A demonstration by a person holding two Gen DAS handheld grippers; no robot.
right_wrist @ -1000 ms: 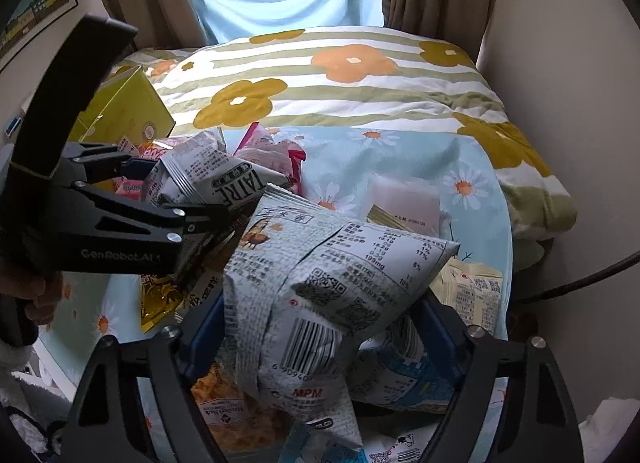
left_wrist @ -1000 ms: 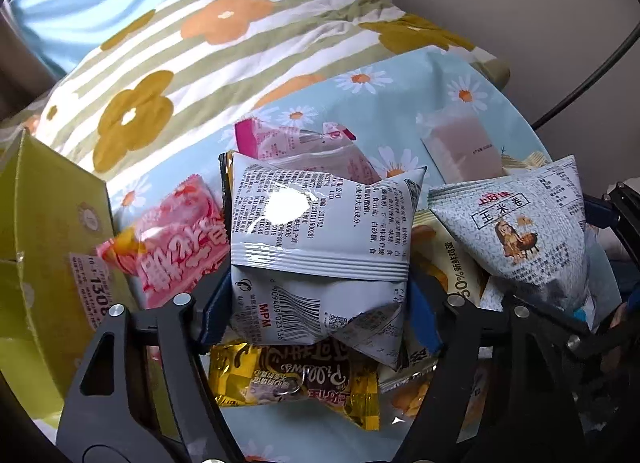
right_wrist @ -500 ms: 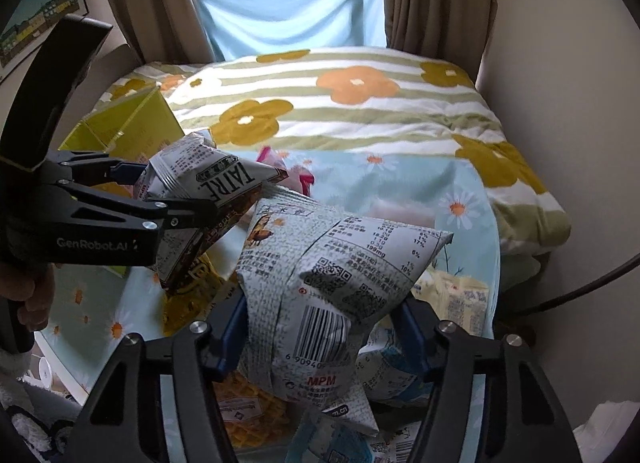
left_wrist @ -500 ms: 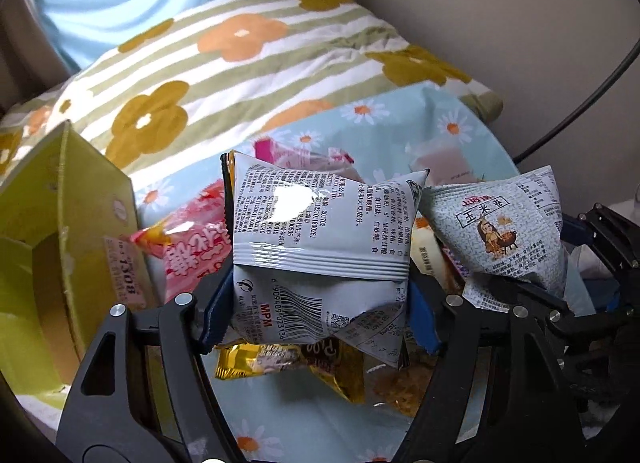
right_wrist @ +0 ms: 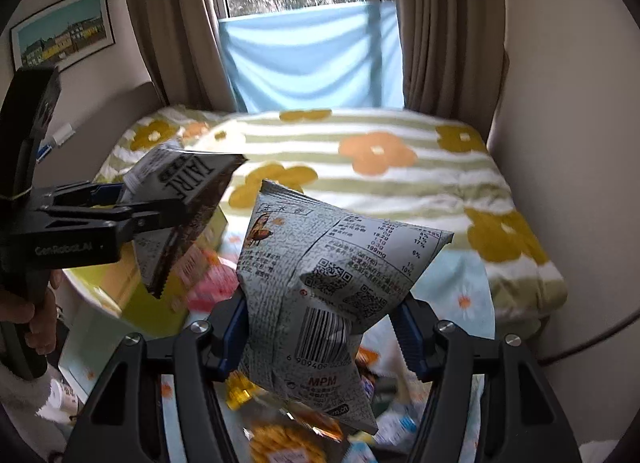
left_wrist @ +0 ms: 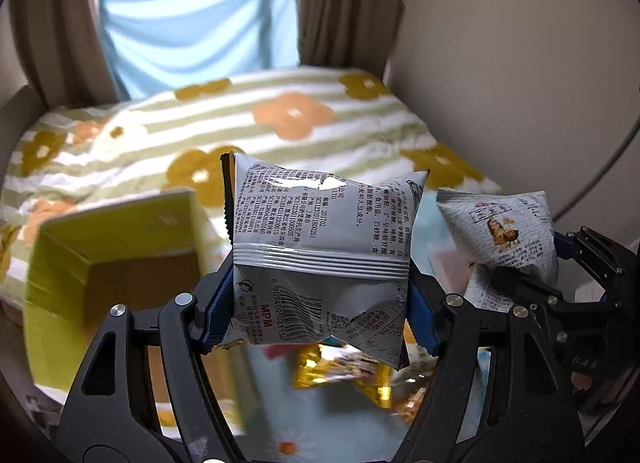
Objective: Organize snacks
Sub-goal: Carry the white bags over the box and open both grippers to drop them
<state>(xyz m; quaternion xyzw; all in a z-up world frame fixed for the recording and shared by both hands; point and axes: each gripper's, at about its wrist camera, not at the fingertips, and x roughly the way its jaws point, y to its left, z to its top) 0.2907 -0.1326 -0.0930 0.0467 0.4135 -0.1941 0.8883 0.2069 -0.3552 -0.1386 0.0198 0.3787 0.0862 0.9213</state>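
Both tools are loaded. My left tool (left_wrist: 320, 303) is clamped on a silver snack packet (left_wrist: 320, 259), its blue pads pressing in from either side, print and barcode facing the lens. My right tool (right_wrist: 320, 331) is closed around a second packet (right_wrist: 328, 287), a grey newsprint-patterned one with a small cartoon figure near its top. Each tool carries its packet up in the air, clear of the pile.

Judging by how things lie, the sorting is at an early or middle stage. The yellow-green box (left_wrist: 120, 247) stands open to my left, and what I can see of its inside looks bare cardboard, though the lower part is hidden behind my tool, so I cannot say nothing is in it. Below the tools a heap of loose snacks (right_wrist: 280, 435) lies on the daisy-print cloth (right_wrist: 468, 295): a gold wrapper (left_wrist: 340, 371), something pink (right_wrist: 208, 291), and others too blurred to name. Those look left to do, along with the two packets in my grip.

Around me are the flowered striped blanket (left_wrist: 280, 123) on the bed, brown curtains (right_wrist: 176, 23) and a blue cloth (right_wrist: 312, 55) across the window.

As for obstacles, the two tools sit close together, the left one's packet near the right one's, so both reaching for the box at once could mean a clash. The box's raised flap also stands toward the pile.
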